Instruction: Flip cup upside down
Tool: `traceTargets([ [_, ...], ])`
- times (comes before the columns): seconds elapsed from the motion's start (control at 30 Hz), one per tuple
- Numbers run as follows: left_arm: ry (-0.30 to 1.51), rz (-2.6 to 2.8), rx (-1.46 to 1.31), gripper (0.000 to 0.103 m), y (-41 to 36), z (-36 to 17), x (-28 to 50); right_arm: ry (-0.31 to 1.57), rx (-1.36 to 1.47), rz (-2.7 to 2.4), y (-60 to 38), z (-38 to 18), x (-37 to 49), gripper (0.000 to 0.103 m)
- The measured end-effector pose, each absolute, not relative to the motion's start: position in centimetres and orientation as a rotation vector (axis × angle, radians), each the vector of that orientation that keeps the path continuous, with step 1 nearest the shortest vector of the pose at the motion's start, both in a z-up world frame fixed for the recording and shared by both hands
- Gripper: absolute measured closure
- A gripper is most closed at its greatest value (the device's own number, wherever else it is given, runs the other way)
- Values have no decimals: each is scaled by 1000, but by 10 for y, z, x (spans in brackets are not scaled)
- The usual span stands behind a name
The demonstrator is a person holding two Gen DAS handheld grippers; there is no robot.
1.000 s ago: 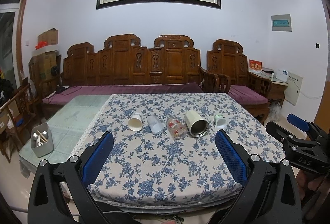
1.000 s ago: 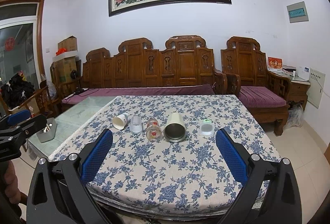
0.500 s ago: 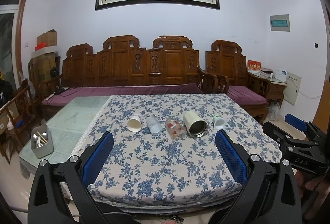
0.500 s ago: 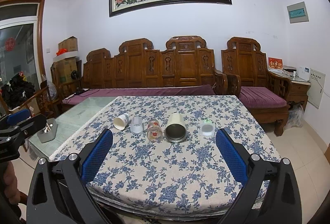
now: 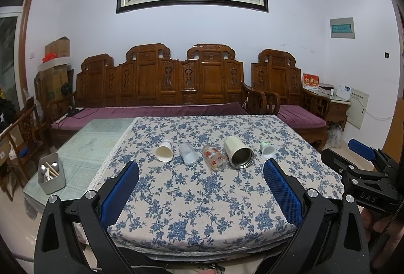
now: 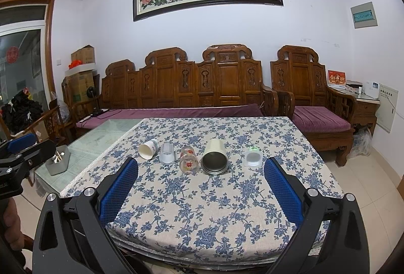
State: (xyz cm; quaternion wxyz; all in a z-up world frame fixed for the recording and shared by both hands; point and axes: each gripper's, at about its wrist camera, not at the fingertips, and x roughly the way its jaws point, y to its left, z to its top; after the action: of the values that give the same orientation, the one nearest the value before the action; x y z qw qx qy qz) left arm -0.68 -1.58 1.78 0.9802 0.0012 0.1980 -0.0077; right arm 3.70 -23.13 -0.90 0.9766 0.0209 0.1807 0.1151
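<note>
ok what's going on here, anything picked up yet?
Nothing yet. Both handheld grippers, left and right, hover open at the near edge of the blue floral tablecloth, holding nothing. Five cups lie on their sides in a row: white paper cup, frosted plastic cup, clear glass with red flowers, cream steel-lined tumbler, small white cup with green base. None has been flipped.
</note>
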Motion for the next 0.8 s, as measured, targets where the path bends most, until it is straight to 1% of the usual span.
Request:
traceTargets([
  [0.13,402,-17,4,8,-17,22,-7,369,42,234,-231,-9,37,3],
  [0.33,432,-15,-6,8,-7,15,4,387,53,245,-226,-15,42,3],
  [0.53,501,-16,3,8,3,-4,35,407,48,261,-222,-33,67,3],
  [0.8,597,-41,62,8,10,-26,98,462,39,326,-213,-53,128,3],
])
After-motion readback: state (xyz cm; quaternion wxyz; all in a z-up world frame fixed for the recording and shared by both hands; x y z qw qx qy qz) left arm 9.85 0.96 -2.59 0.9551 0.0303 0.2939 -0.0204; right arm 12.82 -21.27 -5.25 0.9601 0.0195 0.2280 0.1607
